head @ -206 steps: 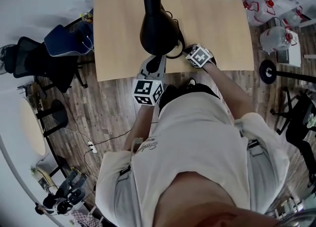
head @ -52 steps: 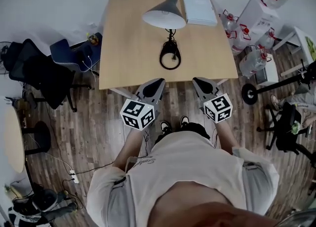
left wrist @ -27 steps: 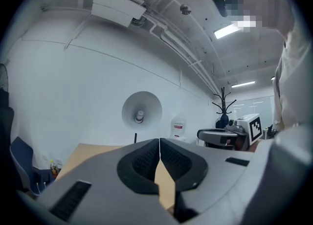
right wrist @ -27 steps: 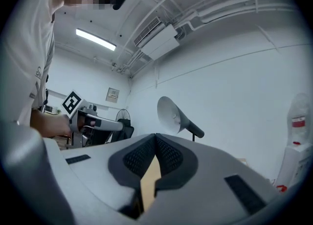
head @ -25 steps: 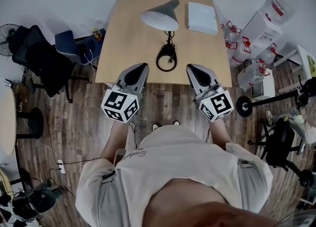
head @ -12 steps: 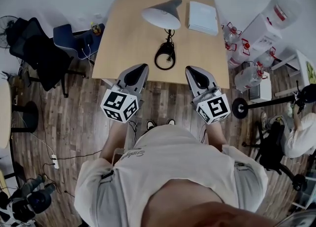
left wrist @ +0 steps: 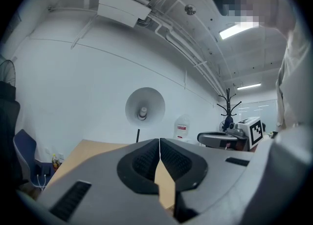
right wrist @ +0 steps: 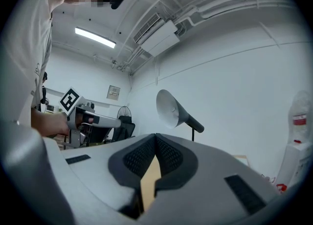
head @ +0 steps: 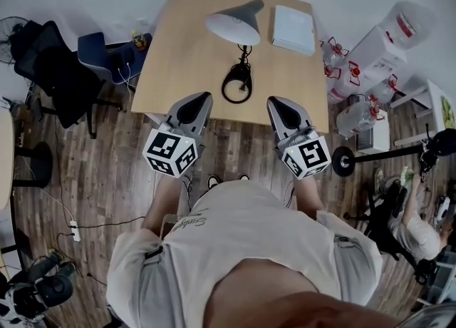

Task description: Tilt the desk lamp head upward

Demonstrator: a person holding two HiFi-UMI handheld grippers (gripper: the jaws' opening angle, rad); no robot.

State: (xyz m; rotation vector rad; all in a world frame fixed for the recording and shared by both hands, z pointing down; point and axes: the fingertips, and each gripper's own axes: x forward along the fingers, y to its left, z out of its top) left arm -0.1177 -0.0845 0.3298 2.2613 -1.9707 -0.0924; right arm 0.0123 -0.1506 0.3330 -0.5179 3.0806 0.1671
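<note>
We count one grey cone-shaded desk lamp [head: 234, 23], standing on the light wooden tabletop [head: 178, 55] beside one white flat box [head: 294, 19] | two tongs: left tongs [head: 202, 97], right tongs [head: 275, 101], both closed, empty, well apart from the lamp.

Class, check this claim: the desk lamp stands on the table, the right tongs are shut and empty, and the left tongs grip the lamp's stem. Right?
Wrong on the left tongs: the left gripper view shows them shut and empty too, the desk lamp standing well beyond them.
</note>
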